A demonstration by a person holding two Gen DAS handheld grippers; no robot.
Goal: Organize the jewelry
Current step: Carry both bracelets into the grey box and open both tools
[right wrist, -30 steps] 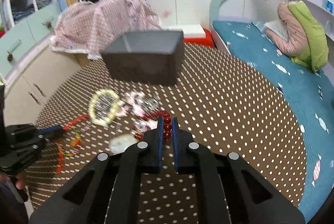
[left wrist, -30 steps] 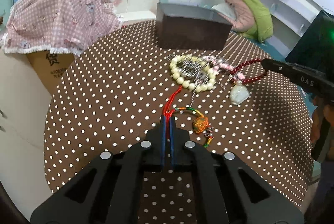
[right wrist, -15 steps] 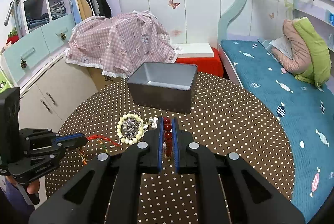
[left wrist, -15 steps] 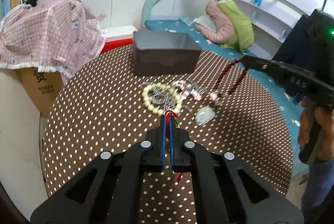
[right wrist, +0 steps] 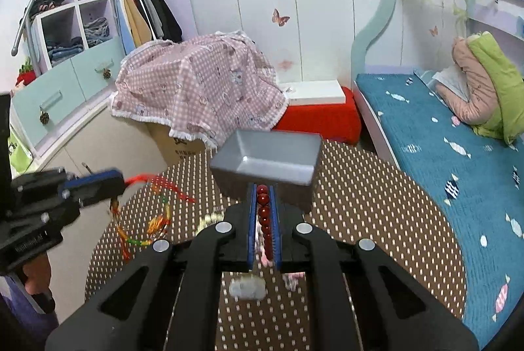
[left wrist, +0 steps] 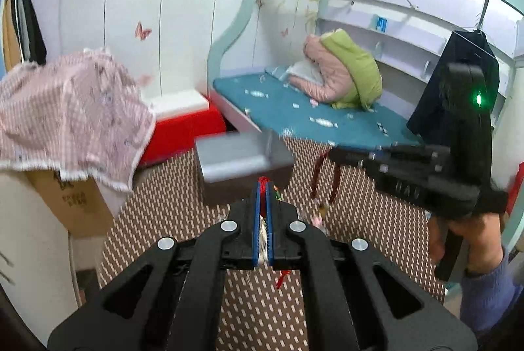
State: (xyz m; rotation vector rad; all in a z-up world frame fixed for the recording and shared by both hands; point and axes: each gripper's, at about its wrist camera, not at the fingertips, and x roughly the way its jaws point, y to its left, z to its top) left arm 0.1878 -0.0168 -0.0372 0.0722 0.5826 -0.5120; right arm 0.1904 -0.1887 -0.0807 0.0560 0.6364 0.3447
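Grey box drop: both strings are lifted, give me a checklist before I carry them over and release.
1. Left hand-held gripper shut on the red cord charm: ok, cord pinched between the pads.
2. Right hand-held gripper shut on the dark red bead bracelet: ok, beads sit in the gap.
3. Grey box open on top and upright: ok.
4. Box interior free of other things: ok in the right wrist view.
5. Hanging strands clear of each other: cannot tell, motion blur.
6. Cream bead bracelet and other pieces on the dotted tablecloth not snagged: cannot tell.
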